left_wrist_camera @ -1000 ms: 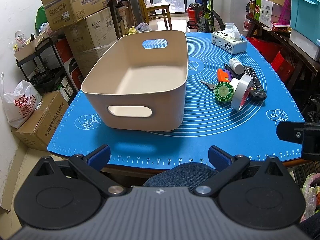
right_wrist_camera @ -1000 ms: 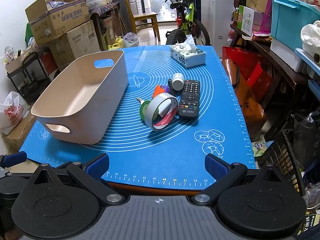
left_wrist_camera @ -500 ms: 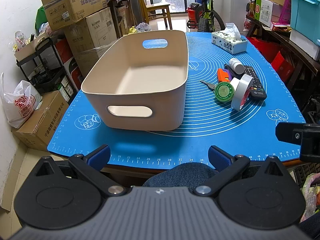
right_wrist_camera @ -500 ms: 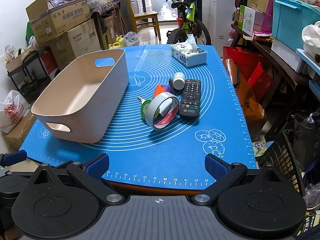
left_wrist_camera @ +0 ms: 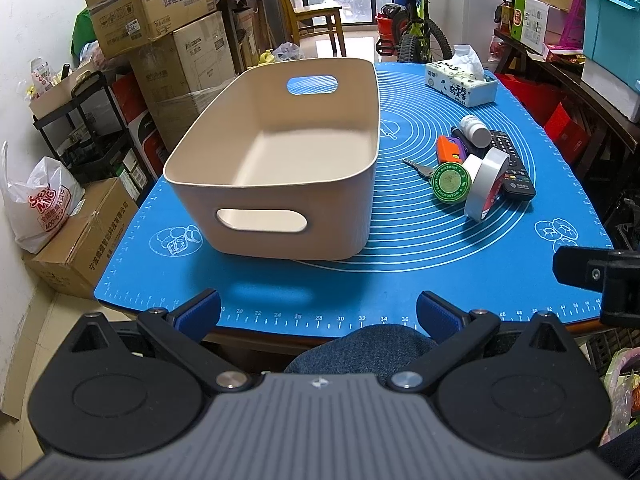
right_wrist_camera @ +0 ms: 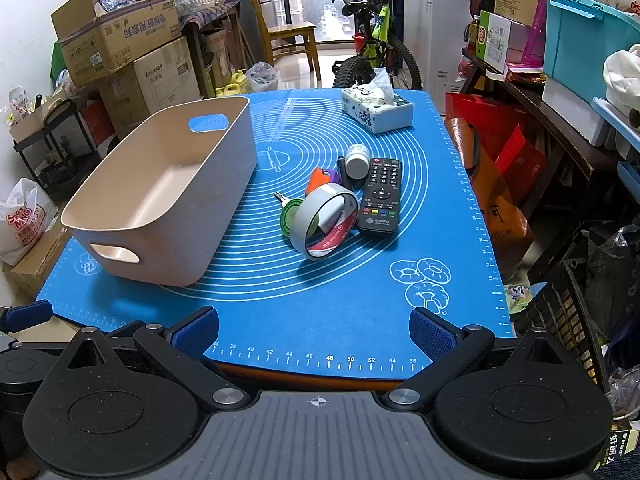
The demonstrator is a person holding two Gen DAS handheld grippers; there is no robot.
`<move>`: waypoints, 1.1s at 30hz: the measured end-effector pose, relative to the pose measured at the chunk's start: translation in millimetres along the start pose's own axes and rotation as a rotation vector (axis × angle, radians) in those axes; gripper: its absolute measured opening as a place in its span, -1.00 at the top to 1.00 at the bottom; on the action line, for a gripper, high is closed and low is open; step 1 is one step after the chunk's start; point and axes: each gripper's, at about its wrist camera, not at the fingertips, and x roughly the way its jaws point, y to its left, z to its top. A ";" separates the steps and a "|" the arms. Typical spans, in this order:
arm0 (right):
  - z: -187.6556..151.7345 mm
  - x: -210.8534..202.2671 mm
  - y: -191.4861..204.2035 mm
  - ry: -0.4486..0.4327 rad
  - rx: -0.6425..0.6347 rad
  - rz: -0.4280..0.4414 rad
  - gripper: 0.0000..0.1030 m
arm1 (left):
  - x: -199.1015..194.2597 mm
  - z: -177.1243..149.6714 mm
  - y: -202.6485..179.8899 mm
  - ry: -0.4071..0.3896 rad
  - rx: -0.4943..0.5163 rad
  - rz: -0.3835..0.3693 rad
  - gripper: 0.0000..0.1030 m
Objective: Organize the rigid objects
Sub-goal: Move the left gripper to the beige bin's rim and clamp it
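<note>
An empty beige bin [left_wrist_camera: 280, 184] [right_wrist_camera: 168, 216] stands on the left of the blue mat [left_wrist_camera: 400, 280]. To its right lies a cluster: a grey tape roll [right_wrist_camera: 324, 226] [left_wrist_camera: 486, 184], a green ointment tin [left_wrist_camera: 450, 182], a key [left_wrist_camera: 418, 166], an orange item [left_wrist_camera: 450, 148], a white bottle [right_wrist_camera: 357, 160] and a black remote [right_wrist_camera: 381, 196]. My left gripper [left_wrist_camera: 318, 312] is open at the mat's near edge, facing the bin. My right gripper [right_wrist_camera: 314, 328] is open at the near edge, facing the cluster. Both are empty.
A tissue box [right_wrist_camera: 376, 110] sits at the mat's far right. Cardboard boxes [left_wrist_camera: 160, 28] stack beyond the left side. A bicycle [right_wrist_camera: 372, 52] and a chair [right_wrist_camera: 288, 36] stand behind the table. Shelves with bins [right_wrist_camera: 580, 52] line the right.
The right gripper has eased slightly forward and up toward the table. The left gripper and all objects are as before.
</note>
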 end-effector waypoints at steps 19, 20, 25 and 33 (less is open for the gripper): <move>17.1 6.7 6.1 -0.044 -0.003 -0.028 -0.95 | 1.6 39.2 33.8 0.009 -0.075 0.043 -0.99; 19.5 7.6 6.3 -0.049 -0.003 -0.029 -0.95 | 2.8 43.0 38.0 0.003 -0.077 0.051 -0.99; 31.9 13.3 9.3 -0.065 0.004 -0.038 -0.95 | 13.1 64.0 58.4 -0.015 -0.085 0.051 -0.99; 56.5 30.3 9.8 -0.083 0.003 -0.068 -0.95 | 39.0 94.8 80.0 0.006 -0.053 0.061 -0.99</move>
